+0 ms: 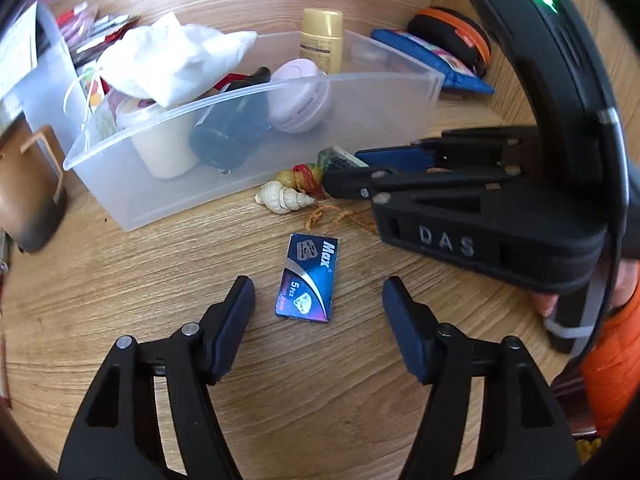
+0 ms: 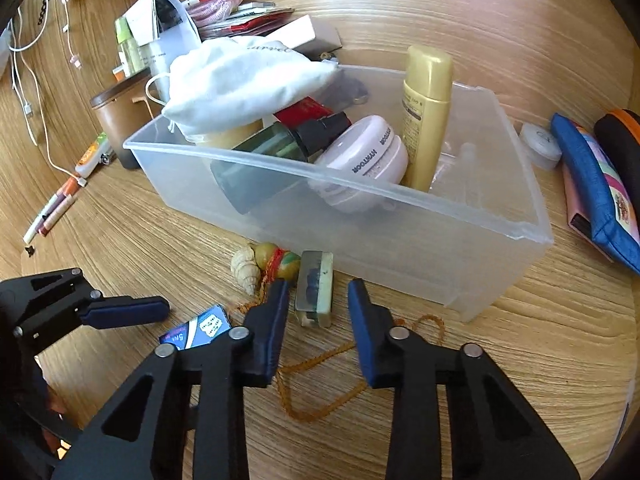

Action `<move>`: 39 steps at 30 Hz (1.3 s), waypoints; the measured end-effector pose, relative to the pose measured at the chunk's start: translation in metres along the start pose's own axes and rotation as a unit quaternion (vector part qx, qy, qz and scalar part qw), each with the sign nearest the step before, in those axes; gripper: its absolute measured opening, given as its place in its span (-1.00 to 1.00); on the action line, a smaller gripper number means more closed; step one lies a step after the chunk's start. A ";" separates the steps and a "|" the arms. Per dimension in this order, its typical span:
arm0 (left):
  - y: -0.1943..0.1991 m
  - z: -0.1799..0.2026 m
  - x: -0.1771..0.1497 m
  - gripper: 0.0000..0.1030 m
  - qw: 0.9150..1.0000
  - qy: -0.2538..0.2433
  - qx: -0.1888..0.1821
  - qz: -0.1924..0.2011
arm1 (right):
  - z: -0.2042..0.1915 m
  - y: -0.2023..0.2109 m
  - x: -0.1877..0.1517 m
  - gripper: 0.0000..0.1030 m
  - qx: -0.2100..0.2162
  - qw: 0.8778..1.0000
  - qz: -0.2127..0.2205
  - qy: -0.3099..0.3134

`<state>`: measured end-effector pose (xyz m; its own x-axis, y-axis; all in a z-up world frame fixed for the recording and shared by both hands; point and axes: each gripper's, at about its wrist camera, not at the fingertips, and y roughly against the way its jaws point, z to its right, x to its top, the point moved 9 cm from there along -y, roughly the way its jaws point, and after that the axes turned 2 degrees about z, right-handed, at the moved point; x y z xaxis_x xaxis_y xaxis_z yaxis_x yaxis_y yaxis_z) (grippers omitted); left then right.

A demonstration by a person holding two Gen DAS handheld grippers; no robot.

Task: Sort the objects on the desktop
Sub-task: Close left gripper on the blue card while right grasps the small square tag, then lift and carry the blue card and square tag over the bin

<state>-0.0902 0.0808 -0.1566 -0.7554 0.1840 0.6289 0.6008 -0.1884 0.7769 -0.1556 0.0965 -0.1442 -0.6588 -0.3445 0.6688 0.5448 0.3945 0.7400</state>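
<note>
The little blue box (image 1: 307,278) says "Max" and "5 Pcs" in white. It lies flat on the wooden surface (image 1: 120,280), between the wide-open left tongs (image 1: 319,299), which hold nothing. The right tongs (image 2: 319,304) are open too, with a small clear block (image 2: 315,287) between their tips, near the clear plastic bin (image 2: 420,236). The pink round case (image 2: 366,156) says "HYNTOOR".

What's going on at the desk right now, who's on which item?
Both grippers are open and holding nothing. The left gripper hovers over the blue Max box lying flat on the desk. The right gripper is lined up on the small clear block beside the seashell, just in front of the clear plastic bin, which already holds several items.
</note>
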 end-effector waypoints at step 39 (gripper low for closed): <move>0.046 -0.045 0.013 -0.49 0.995 0.044 0.063 0.059 | 0.018 0.069 0.012 -0.71 0.005 0.996 0.080 -0.032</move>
<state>-0.0846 0.0313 -0.1141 -0.6946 0.0806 0.7149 0.7104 -0.0799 0.6993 -0.1354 0.1354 -0.0870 -0.5959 -0.2216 0.7719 0.6410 0.4478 0.6234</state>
